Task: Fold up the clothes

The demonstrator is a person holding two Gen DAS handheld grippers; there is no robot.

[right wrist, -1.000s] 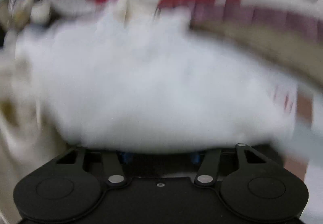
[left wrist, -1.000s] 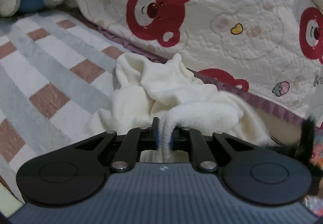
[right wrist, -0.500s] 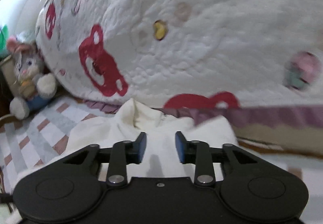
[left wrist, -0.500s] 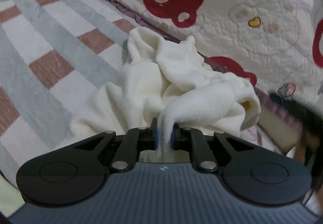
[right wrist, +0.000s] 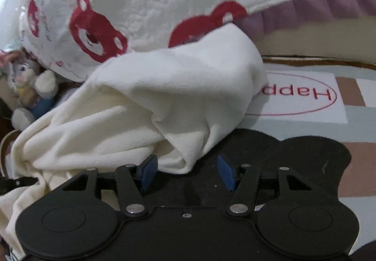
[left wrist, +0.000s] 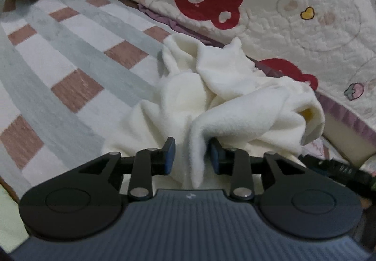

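Cream fleece garment (left wrist: pixel 211 101) crumpled on a checked mat (left wrist: pixel 58 54), both grippers at its near edge.

The garment is soft, fuzzy fleece, heaped in rounded folds against the foot of a quilted white bedspread (left wrist: pixel 293 14) stitched with red bear faces and edged with a purple frill. The left gripper (left wrist: pixel 191 156) has its blue-padded jaws opening; a narrow tongue of fleece hangs between them, brushing the right pad and clear of the left. The right gripper (right wrist: pixel 186 170) is also opening, its jaws wide apart, with a folded corner of the garment (right wrist: pixel 145 106) reaching just between the fingers, seemingly touching neither pad, though its near edge is hard to judge. A plush toy (right wrist: pixel 30 91) sits far left on the flat-woven mat of grey, white and brown squares.
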